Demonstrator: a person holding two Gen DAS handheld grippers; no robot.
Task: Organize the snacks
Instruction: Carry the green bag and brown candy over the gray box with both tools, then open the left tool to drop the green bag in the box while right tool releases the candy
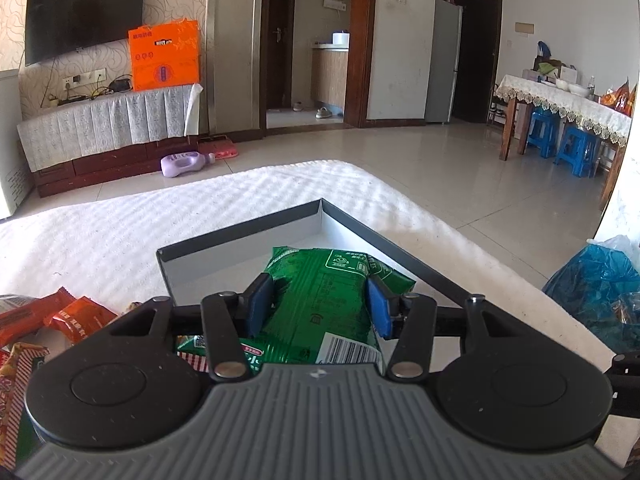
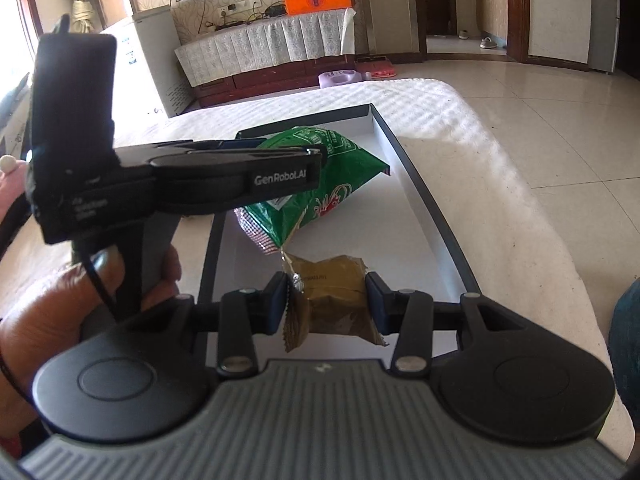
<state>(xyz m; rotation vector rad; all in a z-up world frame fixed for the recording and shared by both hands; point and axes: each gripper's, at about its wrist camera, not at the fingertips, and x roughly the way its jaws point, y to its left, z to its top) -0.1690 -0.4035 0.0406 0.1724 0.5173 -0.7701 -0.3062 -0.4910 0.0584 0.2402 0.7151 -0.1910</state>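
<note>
Left hand-held gripper (image 1: 320, 300) clamped on green packet (image 1: 324, 292), held above box (image 1: 240, 236) on white table (image 1: 120, 232); right hand-held gripper (image 2: 326, 300) clamped on brown packet (image 2: 332, 292) over box's near end.

On the side of my left gripper (image 2: 316, 152), seen from my right wrist, white lettering reads "GenRobot.AI". The green snack packet (image 1: 320, 304) clamped in that gripper carries a barcode and white Chinese print, too small for me to read. The orange box (image 1: 165, 55), beyond the packet by the television, bears Chinese characters I cannot make out.
</note>
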